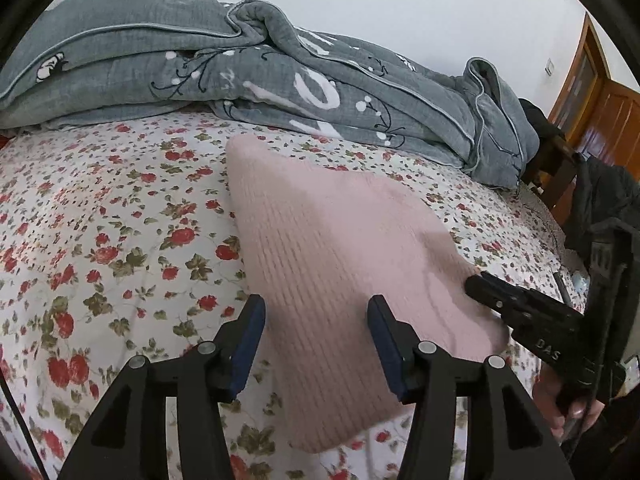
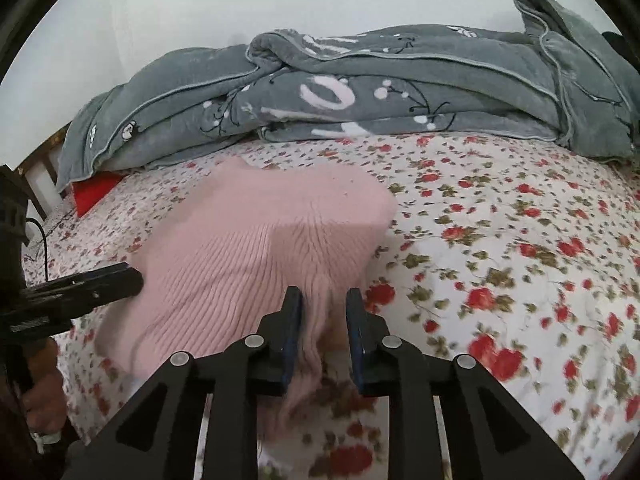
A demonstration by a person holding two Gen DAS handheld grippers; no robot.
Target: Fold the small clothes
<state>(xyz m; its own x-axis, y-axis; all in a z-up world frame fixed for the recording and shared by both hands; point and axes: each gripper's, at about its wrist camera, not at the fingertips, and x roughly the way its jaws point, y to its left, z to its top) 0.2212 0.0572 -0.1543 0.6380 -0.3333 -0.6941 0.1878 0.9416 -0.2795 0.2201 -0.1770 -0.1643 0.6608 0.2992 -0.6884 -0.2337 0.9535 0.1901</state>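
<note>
A pink ribbed knit garment lies on the flowered bed sheet. My left gripper hovers over its near left part, jaws open, with the cloth lying flat below them and not pinched. In the right wrist view the same garment is bunched into a fold that rises between the jaws of my right gripper, which is shut on it. The left wrist view shows that right gripper at the garment's right corner. The left gripper reaches in from the left edge of the right wrist view.
A rumpled grey blanket fills the far side of the bed. A red item pokes out under it at the left. Dark clothing and a wooden door stand past the bed's right edge. Flowered sheet stretches right of the garment.
</note>
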